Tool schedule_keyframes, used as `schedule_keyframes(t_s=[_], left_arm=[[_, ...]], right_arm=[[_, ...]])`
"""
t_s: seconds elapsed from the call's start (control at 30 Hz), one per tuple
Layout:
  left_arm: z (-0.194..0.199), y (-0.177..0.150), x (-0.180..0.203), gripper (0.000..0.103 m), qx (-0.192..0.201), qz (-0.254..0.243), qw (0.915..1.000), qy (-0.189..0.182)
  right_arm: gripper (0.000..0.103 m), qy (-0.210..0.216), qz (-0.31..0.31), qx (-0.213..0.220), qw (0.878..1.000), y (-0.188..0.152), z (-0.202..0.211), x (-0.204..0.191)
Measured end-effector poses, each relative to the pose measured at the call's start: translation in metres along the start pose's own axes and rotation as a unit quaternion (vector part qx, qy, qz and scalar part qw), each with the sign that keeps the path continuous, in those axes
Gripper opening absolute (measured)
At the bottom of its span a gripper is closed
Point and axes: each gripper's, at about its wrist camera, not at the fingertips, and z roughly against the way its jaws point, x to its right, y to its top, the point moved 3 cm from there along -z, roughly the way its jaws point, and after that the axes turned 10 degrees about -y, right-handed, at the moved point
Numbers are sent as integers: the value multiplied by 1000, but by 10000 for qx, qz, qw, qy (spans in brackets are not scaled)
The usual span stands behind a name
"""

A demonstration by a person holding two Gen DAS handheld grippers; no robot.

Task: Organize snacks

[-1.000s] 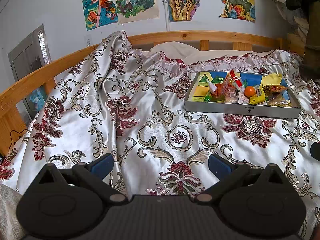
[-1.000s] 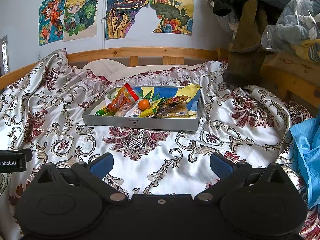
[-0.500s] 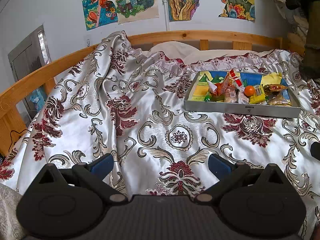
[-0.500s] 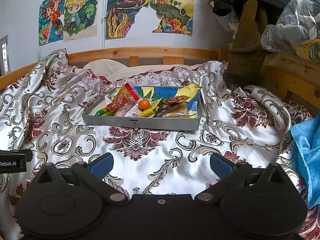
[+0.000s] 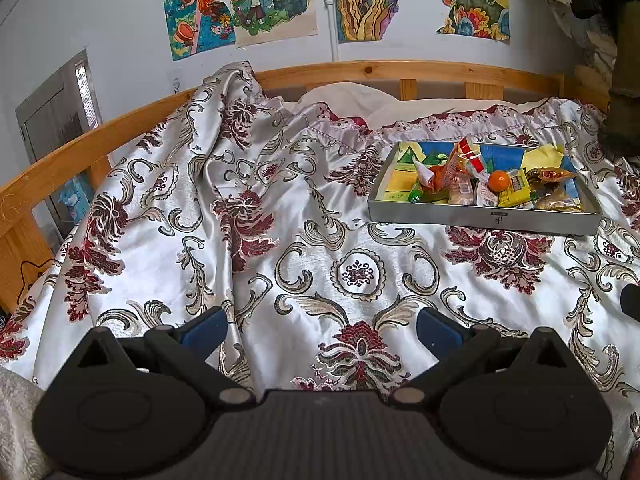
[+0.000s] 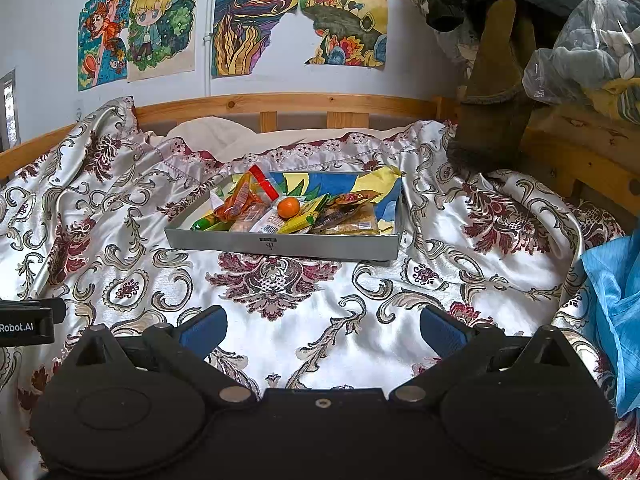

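Note:
A shallow grey box [image 5: 480, 219] [image 6: 280, 245] lies on the bed, lined with a colourful drawing and holding several snack packets plus a small orange fruit [image 5: 499, 181] [image 6: 288, 207]. An orange-red packet [image 5: 450, 168] [image 6: 240, 200] stands up at its left side. My left gripper [image 5: 320, 326] hovers open over the bedspread, well short of the box, which sits far right of it. My right gripper [image 6: 323, 328] is open too, nearly straight in front of the box with a stretch of cloth between. Both hold nothing.
The silver bedspread with red flowers [image 5: 248, 216] is rumpled into folds at the left. A wooden bed rail [image 5: 360, 72] runs along the back and left. Brown cloth [image 6: 492, 92] and bagged clothes [image 6: 592, 40] hang at the right; blue fabric [image 6: 616, 320] lies at the right edge.

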Motion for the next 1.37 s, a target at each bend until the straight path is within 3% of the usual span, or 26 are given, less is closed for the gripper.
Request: schedule_keyframes(t_s=[0.37,0.53,1.37], left_arm=[[0,0,0,103,-4,-3,10000,17],[-1,-3,-6,103,-85,78,9996,247],[-2,-1,-4,103,-147,-80,9995,270]], right_arm=[[102,2,1,-6,10000,0,0,0],[102,2,1,-9,10000,0,0,0],[102,2,30,-44,10000,-4,-2,-2]])
